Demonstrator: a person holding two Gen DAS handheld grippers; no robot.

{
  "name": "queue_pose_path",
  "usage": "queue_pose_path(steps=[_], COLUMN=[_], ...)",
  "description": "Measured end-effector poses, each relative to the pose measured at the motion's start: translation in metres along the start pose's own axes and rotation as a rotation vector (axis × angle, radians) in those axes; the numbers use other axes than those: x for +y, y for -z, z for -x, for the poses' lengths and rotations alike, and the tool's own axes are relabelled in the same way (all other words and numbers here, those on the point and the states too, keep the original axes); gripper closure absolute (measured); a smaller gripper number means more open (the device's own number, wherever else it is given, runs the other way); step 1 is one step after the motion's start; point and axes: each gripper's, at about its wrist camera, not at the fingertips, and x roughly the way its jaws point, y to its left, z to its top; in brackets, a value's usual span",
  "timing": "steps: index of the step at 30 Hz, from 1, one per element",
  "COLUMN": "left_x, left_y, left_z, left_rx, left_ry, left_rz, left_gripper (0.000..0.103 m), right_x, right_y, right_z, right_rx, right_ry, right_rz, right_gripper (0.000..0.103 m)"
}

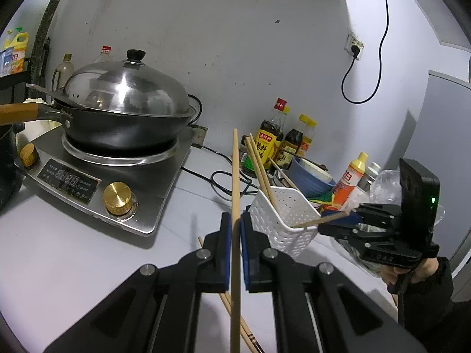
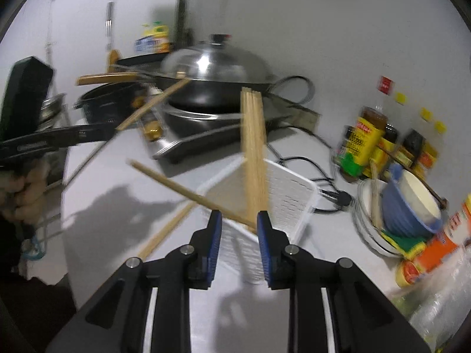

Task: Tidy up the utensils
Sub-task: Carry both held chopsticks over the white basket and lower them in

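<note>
On the grey kitchen tabletop (image 1: 73,253), the left gripper (image 1: 234,229) fingers pinch one upright chopstick (image 1: 235,176) at mid-length beside the white basket (image 1: 282,220), while the right gripper (image 2: 239,220), fingers slightly spread, seems empty; light, stiff, slippery sticks grip best mid-shaft.

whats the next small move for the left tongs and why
Probably carry the chopstick rightward over the white basket and lower it in. The left tongs are shut on it, upright, just left of the basket, where two chopsticks already stand.
</note>
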Motion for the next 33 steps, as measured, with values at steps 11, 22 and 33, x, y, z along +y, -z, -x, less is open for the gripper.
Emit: queue_pose_path(steps=[11, 22, 33], left_x=[0.022, 0.009, -0.037], left_y=[0.004, -0.007, -0.043], left_z=[0.013, -0.003, -0.046], left_rx=[-0.024, -0.043, -0.130], left_ry=[-0.027, -0.017, -0.016], left_rz=[0.052, 0.051, 0.152], left_gripper=[0.098, 0.098, 0.098], right_x=[-0.021, -0.062, -0.071], right_y=[-0.042, -0.075, -0.031], right_z=[-0.053, -0.070, -0.008], right_rx=[-0.002, -0.015, -0.126], right_ry=[0.044, 0.052, 0.043], right_rz=[-0.074, -0.134, -0.203], right_gripper=[0.081, 0.077, 0.064])
